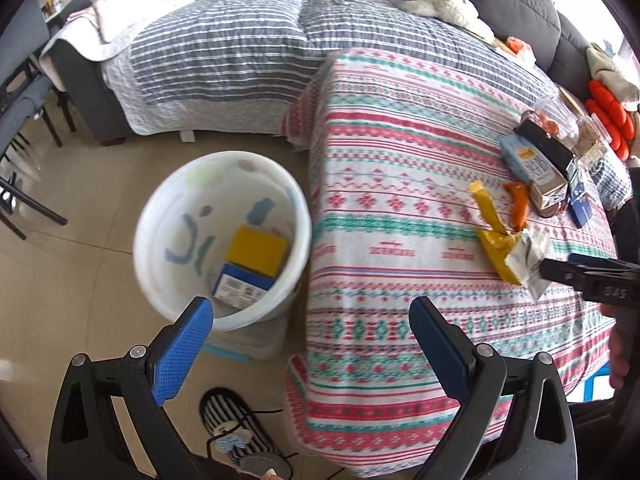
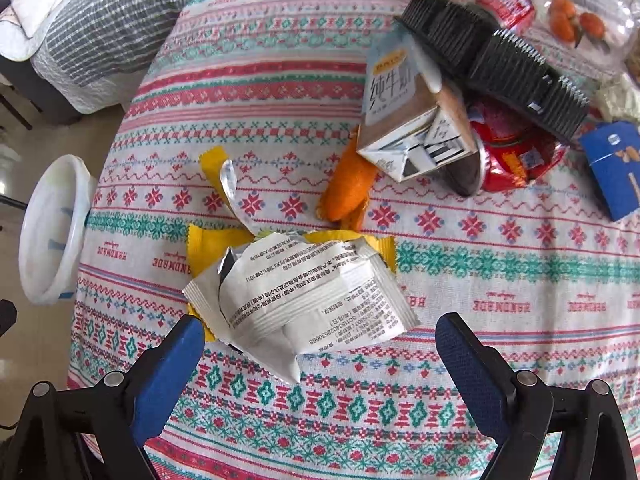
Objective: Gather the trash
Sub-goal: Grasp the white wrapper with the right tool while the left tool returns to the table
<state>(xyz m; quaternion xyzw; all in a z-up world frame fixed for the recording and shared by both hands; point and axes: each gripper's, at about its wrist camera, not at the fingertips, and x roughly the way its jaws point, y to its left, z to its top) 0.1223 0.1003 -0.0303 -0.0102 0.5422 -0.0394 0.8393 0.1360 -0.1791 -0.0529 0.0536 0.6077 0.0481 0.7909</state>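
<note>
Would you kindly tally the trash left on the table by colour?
Yellow-and-white wrappers: 1
Orange wrappers: 1
Milk cartons: 1
Black trays: 1
Red cans: 1
Blue boxes: 1
Total: 6

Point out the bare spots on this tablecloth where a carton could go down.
Free: tablecloth between the right tongs and the torn wrapper, plus the stretch beyond the wrapper toward the sofa. Crowded: the far right corner, where milk carton, black tray and red can pile up.
</note>
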